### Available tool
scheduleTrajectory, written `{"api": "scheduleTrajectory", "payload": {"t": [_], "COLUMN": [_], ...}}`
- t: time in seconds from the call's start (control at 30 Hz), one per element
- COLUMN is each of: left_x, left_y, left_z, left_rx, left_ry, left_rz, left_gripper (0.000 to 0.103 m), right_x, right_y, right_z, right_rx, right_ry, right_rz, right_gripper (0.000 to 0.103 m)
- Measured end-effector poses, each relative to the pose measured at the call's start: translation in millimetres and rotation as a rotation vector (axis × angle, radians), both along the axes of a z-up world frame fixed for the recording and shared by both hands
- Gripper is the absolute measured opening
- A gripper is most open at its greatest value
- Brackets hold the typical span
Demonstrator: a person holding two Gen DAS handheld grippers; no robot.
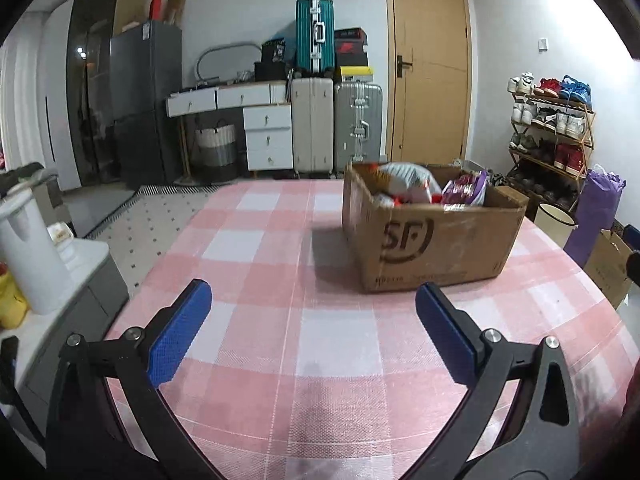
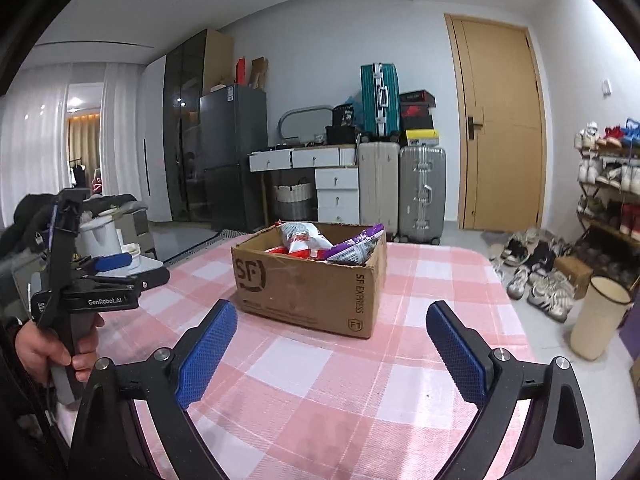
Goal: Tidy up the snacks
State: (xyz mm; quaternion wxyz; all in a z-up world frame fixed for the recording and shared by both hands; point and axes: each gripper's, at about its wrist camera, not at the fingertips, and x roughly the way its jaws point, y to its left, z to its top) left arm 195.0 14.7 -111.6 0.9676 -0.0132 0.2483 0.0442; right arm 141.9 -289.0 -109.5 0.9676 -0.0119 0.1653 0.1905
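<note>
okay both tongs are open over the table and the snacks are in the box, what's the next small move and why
Probably ease the right tongs forward toward the purple snack bag sticking up at the near corner of the SF cardboard box. Both tongs are open and empty, the left tongs too, and that bag looks most exposed.

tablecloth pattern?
Pink-and-white check tablecloth, clearest in the left wrist view, under the cardboard box.

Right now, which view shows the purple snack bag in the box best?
Right wrist view: the purple snack bag lies unobstructed above the cardboard box rim. In the left wrist view the bag looks smaller and more distant.
</note>
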Motion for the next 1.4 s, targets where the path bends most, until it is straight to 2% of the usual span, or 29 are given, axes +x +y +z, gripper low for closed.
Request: {"api": "scheduleTrajectory", "payload": {"t": [0.2, 0.3, 0.47, 0.6, 0.87, 1.4], "left_x": [3.4, 2.7, -0.1, -4.5, -4.4, -4.9], "left_y": [0.0, -2.0, -11.6, -16.3, -10.1, -5.7], "left_z": [-19.9, -20.5, -18.8, -17.0, -16.7, -18.1], "left_rx": [0.015, 0.024, 0.08, 0.108, 0.089, 0.07], "left_ry": [-0.04, -0.051, -0.068, -0.086, -0.083, -0.085], "left_rz": [-0.007, -0.003, 0.004, 0.009, 0.031, 0.036], "left_gripper": [0.102, 0.102, 0.102, 0.102, 0.102, 0.102], "right_x": [1.9, 2.9, 14.2, 20.2, 19.8, 17.4], "right_y": [0.3, -0.9, -1.3, -10.8, -24.1, -21.1], "right_z": [-12.6, -15.1, -20.1, -21.4, -19.9, -19.4], "right_rx": [-0.005, 0.004, -0.008, 0.025, 0.085, 0.074], "right_ry": [-0.025, -0.032, 0.014, 0.039, 0.028, 0.021], "right_rz": [-0.033, -0.057, -0.094, -0.107, -0.119, -0.118], "right_gripper": [0.098, 0.098, 0.099, 0.099, 0.101, 0.102]}}
